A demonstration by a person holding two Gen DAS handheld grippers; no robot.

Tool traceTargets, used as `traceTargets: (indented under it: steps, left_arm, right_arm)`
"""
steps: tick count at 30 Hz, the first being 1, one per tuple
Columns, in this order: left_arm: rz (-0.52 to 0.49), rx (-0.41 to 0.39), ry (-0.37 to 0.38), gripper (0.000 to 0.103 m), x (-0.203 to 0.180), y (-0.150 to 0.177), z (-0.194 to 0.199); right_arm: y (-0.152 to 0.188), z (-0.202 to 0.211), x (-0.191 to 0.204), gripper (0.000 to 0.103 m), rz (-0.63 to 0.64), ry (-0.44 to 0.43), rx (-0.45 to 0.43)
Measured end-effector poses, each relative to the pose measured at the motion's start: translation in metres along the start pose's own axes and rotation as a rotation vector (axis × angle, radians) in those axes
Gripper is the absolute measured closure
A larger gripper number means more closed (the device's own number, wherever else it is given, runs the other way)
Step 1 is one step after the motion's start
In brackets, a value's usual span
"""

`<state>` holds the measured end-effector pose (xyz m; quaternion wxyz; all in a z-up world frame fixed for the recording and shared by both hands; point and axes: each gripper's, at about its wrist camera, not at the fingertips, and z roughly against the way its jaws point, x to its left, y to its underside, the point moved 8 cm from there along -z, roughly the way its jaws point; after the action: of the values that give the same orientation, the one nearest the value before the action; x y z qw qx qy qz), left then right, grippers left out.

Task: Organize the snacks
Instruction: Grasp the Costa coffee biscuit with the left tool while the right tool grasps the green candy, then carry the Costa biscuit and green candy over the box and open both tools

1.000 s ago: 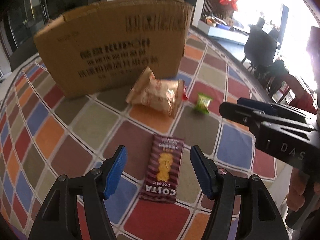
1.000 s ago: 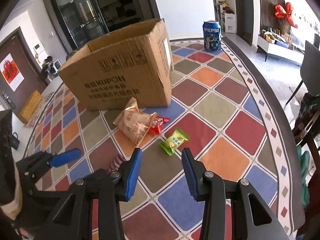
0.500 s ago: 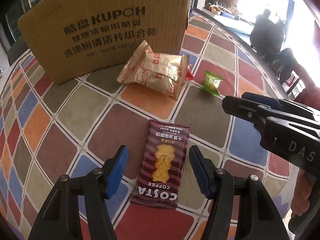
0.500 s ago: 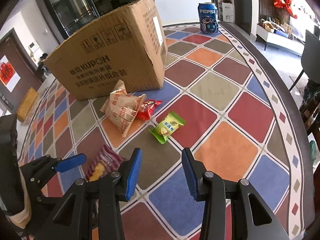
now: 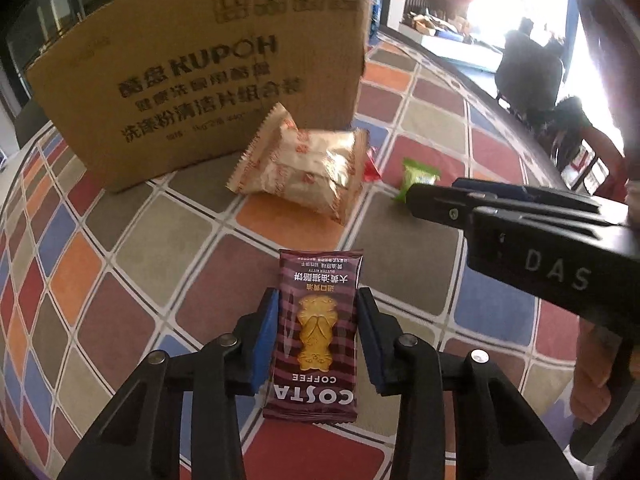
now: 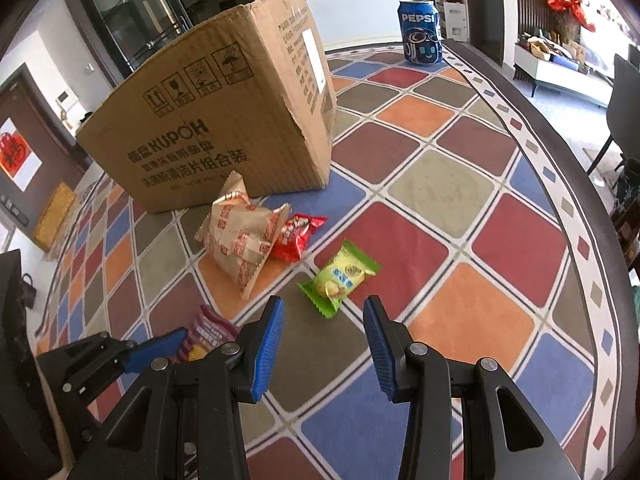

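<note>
My left gripper is shut on a maroon Costa Coffee biscuit packet, its blue pads pressing both long sides on the checked tablecloth. The packet's end also shows in the right wrist view. My right gripper is open and empty, just short of a green snack packet. A beige biscuit bag and a small red packet lie in front of the cardboard box. The box's inside is hidden.
A Pepsi can stands at the far edge of the table behind the box. The round table's dark rim curves along the right. The right gripper's body crosses the left wrist view on the right.
My left gripper moved forward over the Costa packet and shut on it. My right gripper moved closer to the green packet and stayed open.
</note>
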<state>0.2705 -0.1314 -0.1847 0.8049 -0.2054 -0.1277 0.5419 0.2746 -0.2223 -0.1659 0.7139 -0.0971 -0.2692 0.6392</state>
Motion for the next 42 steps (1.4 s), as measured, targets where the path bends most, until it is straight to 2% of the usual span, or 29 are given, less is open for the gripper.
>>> traceTargets:
  steps: [14,18,21,22,33,42]
  left_arm:
    - [0.052,-0.082,-0.004,0.065,0.013,-0.034,0.018]
    - [0.055,-0.090,-0.006,0.065,0.013,-0.035,0.019]
    - [0.064,-0.092,-0.002,0.065,0.014,-0.034,0.021]
    - [0.067,-0.093,-0.001,0.065,0.015,-0.034,0.021]
    - [0.090,-0.136,0.022,0.065,0.018,-0.038,0.037]
    - [0.108,-0.204,0.035,0.065,0.025,-0.045,0.066]
  right_arm:
    - [-0.014,-0.020,-0.001,0.062,0.014,0.032,0.018]
    - [-0.015,-0.026,-0.002,0.069,0.023,0.046,0.025]
    - [-0.014,-0.026,-0.003,0.080,0.033,0.062,0.022]
    - [-0.014,-0.026,-0.003,0.080,0.029,0.057,0.023]
    - [-0.014,0.001,0.006,0.081,0.031,0.027,-0.029]
    - [-0.027,0.033,0.021,0.081,0.054,0.001,-0.102]
